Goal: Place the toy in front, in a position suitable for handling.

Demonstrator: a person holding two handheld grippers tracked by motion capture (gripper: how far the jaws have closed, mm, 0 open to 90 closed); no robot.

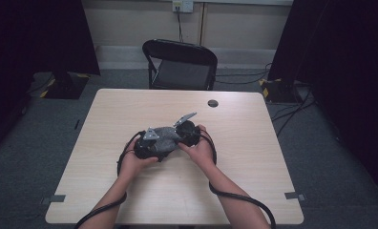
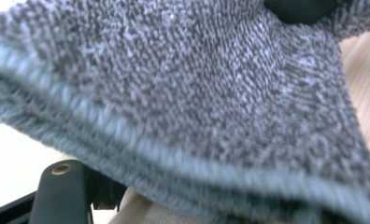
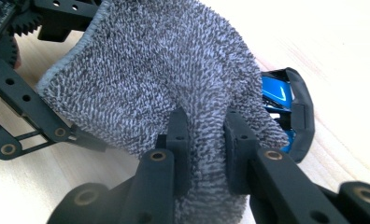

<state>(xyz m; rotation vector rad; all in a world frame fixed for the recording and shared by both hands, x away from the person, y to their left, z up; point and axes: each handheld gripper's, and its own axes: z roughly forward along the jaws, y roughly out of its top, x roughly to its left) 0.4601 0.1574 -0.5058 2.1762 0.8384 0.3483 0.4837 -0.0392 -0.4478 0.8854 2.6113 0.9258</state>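
Note:
A grey terry cloth (image 1: 164, 138) is held up over the middle of the wooden table (image 1: 254, 191), between my two grippers. My right gripper (image 3: 205, 135) is shut on a pinched fold of the cloth (image 3: 145, 70), with its fingers (image 3: 178, 140) pressing in from both sides. My left gripper (image 1: 146, 145) is close on the left; its jaws stand wide apart and the cloth (image 2: 197, 84) drapes over them. One left finger (image 2: 61, 191) shows under the cloth's hem. A blue and black plastic object (image 3: 279, 93) peeks out from under the cloth on the table.
A small dark round disc (image 1: 213, 103) lies near the table's far edge. A black folding chair (image 1: 180, 64) stands behind the table. Black curtains hang at both sides, with cables on the floor at the right.

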